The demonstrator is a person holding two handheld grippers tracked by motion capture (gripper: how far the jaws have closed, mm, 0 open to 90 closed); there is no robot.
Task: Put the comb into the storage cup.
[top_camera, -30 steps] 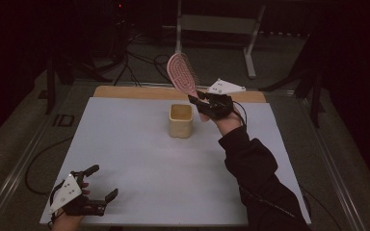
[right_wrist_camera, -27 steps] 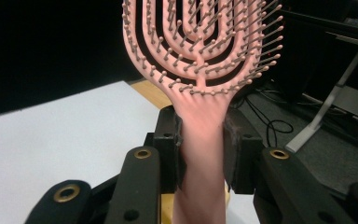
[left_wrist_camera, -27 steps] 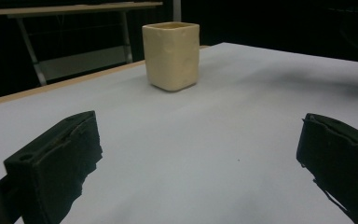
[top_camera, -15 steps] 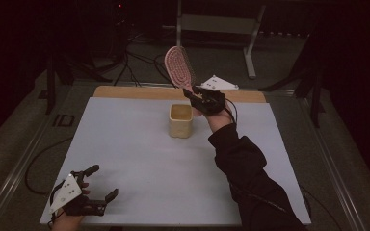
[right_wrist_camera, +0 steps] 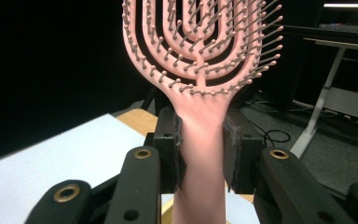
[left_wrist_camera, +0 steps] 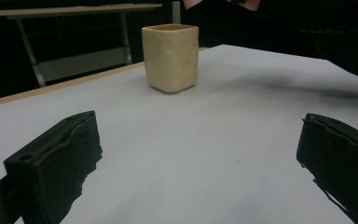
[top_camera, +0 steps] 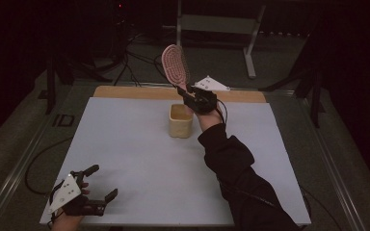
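Observation:
A pink vented hairbrush [top_camera: 174, 66] is held up in the air, bristle head highest, above the back of the table. My right gripper [top_camera: 189, 92] is shut on its handle [right_wrist_camera: 200, 140], just above and behind a cream square cup [top_camera: 180, 120] that stands upright on the white table top. In the right gripper view the two black jaws press the handle from both sides. My left gripper [top_camera: 99, 184] rests near the front left corner of the table, open, with nothing between its jaws. The left gripper view has the cup [left_wrist_camera: 170, 57] well ahead of it.
The white table top [top_camera: 139, 159] has a wooden strip [top_camera: 125, 92] along its far edge. Behind the table stand a metal-legged bench [top_camera: 221, 29] and cables on the dark floor. A dark sleeve [top_camera: 236, 178] reaches across the right half of the table.
The right gripper has carried the brush leftward and slightly toward the cup, tilting it more upright. The left gripper has stayed put.

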